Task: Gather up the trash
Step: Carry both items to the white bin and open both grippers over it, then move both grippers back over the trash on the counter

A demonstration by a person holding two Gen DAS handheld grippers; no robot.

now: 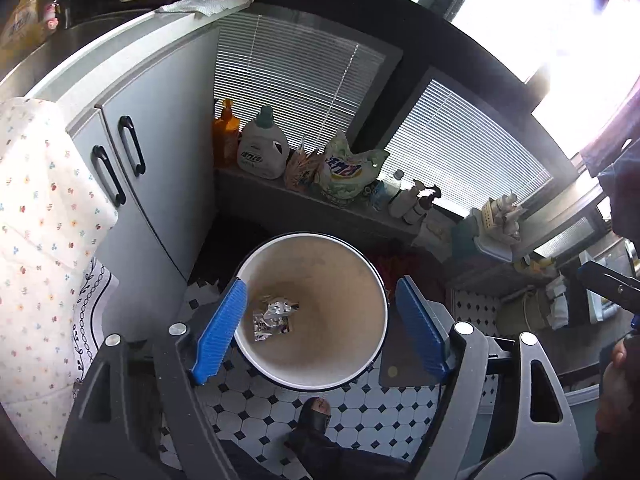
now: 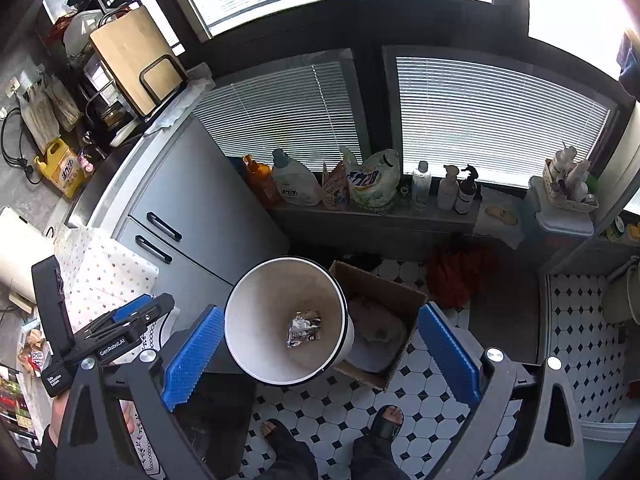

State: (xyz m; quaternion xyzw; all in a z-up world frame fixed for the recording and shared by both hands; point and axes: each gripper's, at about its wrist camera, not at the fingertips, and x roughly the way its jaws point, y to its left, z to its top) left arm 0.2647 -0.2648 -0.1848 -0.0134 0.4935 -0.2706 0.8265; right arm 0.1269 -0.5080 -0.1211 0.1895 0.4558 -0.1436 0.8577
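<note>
**Both grippers open above the bin, wrapper at the bottom**

I have the left gripper (image 1: 320, 324) hanging over the white waste bin (image 1: 256, 360), its blue jaws spread wide with nothing between them. Looking down between them, I see the crumpled silver wrapper (image 1: 274, 318) lying on the bin's floor, left of centre. The right gripper (image 2: 320, 354) is also above the bin (image 2: 240, 344), a little further right, and its jaws stand fully apart and empty; the same wrapper (image 2: 304, 328) shows at the bottom from this side. In the right wrist view the left gripper (image 2: 132, 316) appears at the left edge, held in a hand (image 2: 60, 412).

The bin stands on the black-and-white tiled floor (image 2: 424, 392), just beside an open cardboard box (image 2: 384, 292) on its right and near the grey cabinet (image 2: 200, 208) on its left. Beyond it, detergent bottles (image 2: 296, 182) line the far window ledge. My operator's sandalled feet (image 2: 386, 424) are at the near edge.
</note>
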